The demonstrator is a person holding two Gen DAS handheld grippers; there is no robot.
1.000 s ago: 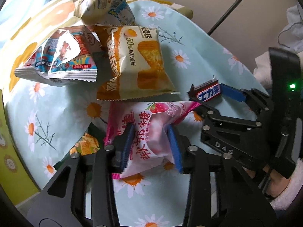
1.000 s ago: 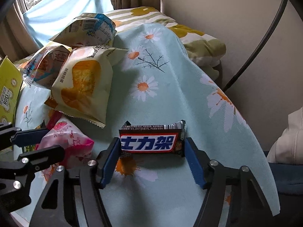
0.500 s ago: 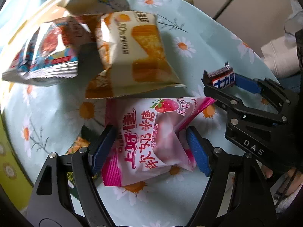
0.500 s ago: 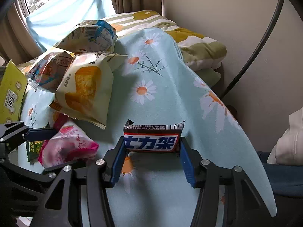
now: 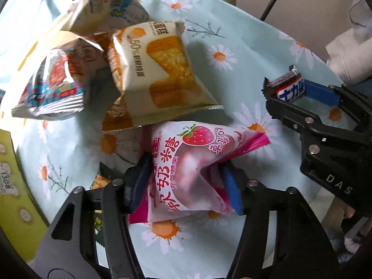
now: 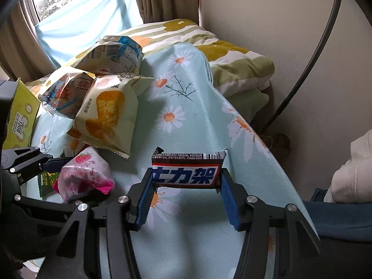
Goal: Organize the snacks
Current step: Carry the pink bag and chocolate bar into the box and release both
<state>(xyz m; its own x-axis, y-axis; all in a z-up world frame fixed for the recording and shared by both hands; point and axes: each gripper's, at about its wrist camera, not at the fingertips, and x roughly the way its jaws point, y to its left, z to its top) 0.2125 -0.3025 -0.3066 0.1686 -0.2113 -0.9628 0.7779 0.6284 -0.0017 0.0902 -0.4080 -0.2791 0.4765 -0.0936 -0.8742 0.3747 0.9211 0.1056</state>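
My left gripper [image 5: 186,181] is shut on a pink strawberry candy bag [image 5: 186,162], squeezing its lower half just above the daisy cloth [image 5: 232,34]. The bag also shows in the right wrist view [image 6: 83,174]. My right gripper [image 6: 186,195] is shut on a chocolate bar [image 6: 186,174] with a blue and white label, held crosswise by its ends above the cloth. In the left wrist view the right gripper [image 5: 293,93] stands at the right with the bar [image 5: 288,86] at its tips.
A cream cake pack [image 5: 160,74], a blue and red snack bag [image 5: 53,86] and a pale bag [image 5: 109,9] lie piled at the back. A small green packet [image 5: 100,186] lies under my left finger. A yellow box [image 6: 18,116] stands at the left. A wall and a black pole [image 6: 313,58] are on the right.
My left gripper opened around the pink bag half a second ago and has shut on it again. My right gripper has closed tighter on the chocolate bar and lifted it slightly.
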